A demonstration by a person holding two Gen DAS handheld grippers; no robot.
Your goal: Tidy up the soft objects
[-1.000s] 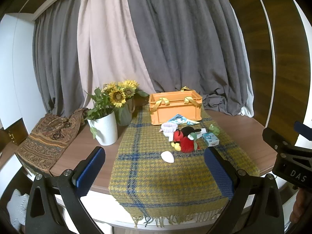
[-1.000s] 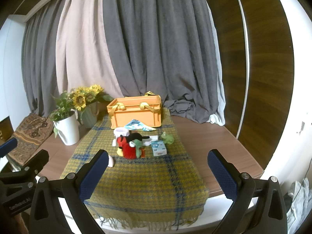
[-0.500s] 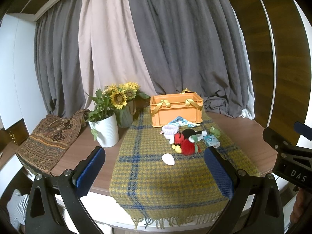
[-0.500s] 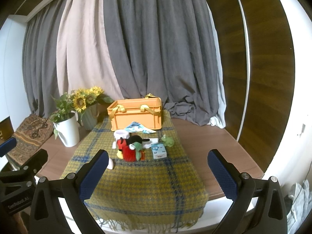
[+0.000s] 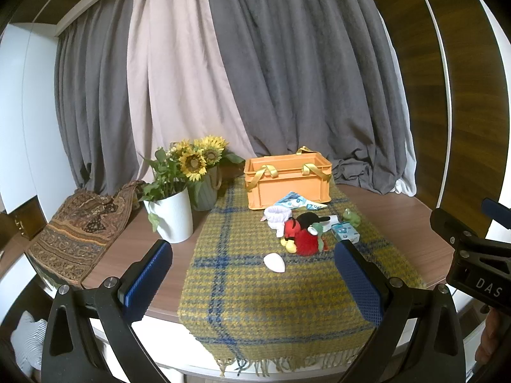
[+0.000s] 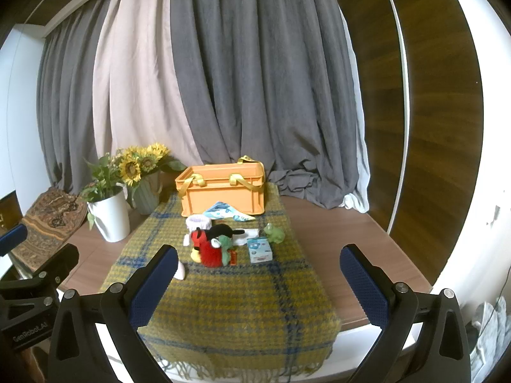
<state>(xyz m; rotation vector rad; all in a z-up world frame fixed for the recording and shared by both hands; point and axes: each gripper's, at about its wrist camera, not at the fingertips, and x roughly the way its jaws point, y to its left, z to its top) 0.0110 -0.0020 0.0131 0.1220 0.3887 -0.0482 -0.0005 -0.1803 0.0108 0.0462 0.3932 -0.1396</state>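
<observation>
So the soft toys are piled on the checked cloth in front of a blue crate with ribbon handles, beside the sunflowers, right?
Nearly. The crate is orange, not blue, as the right wrist view shows. The rest holds: the soft toys lie on the checked cloth in front of it, its ribbon handles are yellow, and the sunflowers stand beside it.

Red-and-black plush mouse toy (image 5: 300,234), lying mid-cloth. White knitted cap (image 5: 278,215) behind it. White egg-shaped soft piece (image 5: 274,262) in front, apart. Small green plush frog (image 5: 351,216), right. Open orange plastic crate (image 5: 287,180) with yellow strap handles, upright at rear.
</observation>
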